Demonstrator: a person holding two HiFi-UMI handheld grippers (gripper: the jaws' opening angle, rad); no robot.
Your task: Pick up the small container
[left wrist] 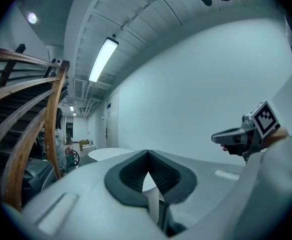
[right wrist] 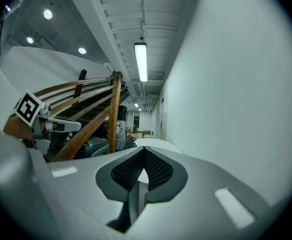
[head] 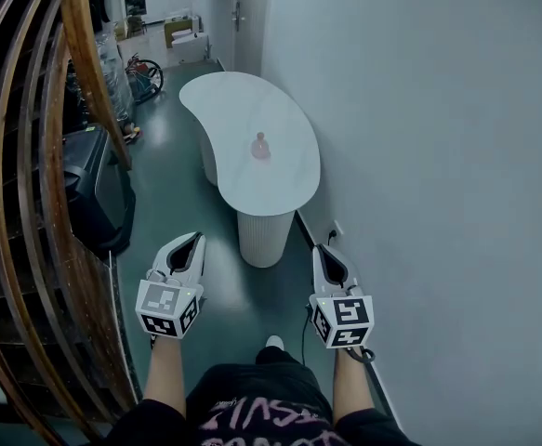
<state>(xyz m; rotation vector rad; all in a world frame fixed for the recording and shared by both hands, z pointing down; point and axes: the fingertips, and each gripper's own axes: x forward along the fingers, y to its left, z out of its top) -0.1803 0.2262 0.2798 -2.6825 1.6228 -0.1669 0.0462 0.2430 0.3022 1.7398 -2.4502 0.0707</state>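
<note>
- Pink and small, the container (head: 260, 146) stands upright on the white kidney-shaped table (head: 224, 100), toward the end nearer to me and well apart from both tongs.
- I judge it light and probably of stiff plastic, so it can tip easily. It is too small here to tell more.
- Its top looks narrower than its body, so I would take hold low, on the wider part.
- The left gripper (head: 189, 246) and the right gripper (head: 324, 260) hang over the green floor (head: 173, 175), each with jaws pressed together on nothing.
</note>
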